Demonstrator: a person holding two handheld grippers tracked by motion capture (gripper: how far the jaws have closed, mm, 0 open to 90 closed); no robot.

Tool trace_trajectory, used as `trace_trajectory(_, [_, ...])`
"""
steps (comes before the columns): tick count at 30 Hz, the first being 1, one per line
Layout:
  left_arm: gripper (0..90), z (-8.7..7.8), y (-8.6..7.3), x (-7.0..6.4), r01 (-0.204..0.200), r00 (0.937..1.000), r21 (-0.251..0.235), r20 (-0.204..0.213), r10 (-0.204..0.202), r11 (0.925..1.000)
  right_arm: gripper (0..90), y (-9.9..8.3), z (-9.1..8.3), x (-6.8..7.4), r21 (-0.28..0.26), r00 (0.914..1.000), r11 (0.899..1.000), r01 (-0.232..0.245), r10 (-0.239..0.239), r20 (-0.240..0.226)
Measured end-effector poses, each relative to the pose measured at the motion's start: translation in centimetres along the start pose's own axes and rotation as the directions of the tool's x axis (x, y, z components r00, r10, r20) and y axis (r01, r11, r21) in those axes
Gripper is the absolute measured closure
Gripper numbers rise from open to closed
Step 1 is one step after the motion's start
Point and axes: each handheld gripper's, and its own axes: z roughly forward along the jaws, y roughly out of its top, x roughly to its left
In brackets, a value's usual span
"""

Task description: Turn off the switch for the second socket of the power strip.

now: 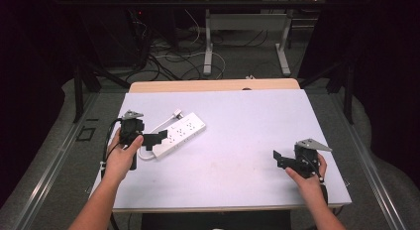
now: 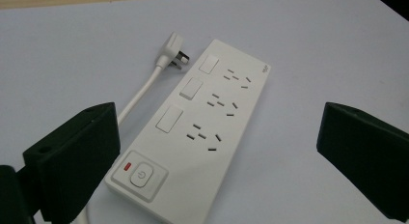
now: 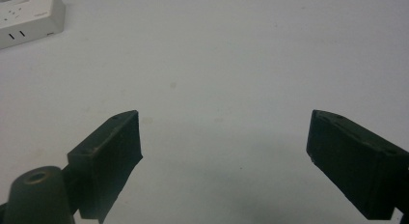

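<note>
A white power strip (image 1: 179,134) lies slantwise on the left half of the pale table (image 1: 247,126), its cord curling to a white plug (image 1: 177,112). My left gripper (image 1: 154,139) hovers over the strip's near end, jaws wide open. The left gripper view has the strip (image 2: 202,132) between the jaws, with three rocker switches, three socket groups and a power button (image 2: 139,175) beside a red light; the plug (image 2: 172,52) lies beyond. My right gripper (image 1: 277,158) stands open over bare table at the front right. A corner of the strip (image 3: 29,16) shows top left in its view.
The table's wooden back edge (image 1: 213,85) borders a floor with tangled cables (image 1: 168,61) and the legs of another desk (image 1: 208,41). Dark curtains close both sides. Bare table surface spreads between the two grippers.
</note>
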Motion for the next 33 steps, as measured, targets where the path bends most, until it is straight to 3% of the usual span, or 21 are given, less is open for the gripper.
trace_trajectory(15, [1.7, -2.2, -2.0, 2.1, 0.049, 0.9986, -0.025, -0.019, -0.05, 0.9985, 11.4, 0.0, 0.0, 0.0, -0.004, 1.0, 1.0, 0.007, -0.007, 0.0])
trace_trajectory(33, [2.2, -4.0, -5.1, 4.7, 0.127, 0.9899, -0.042, -0.059, -0.129, 0.9911, 11.4, 0.0, 0.0, 0.1, -0.009, 0.9999, 1.0, 0.009, -0.009, 0.008])
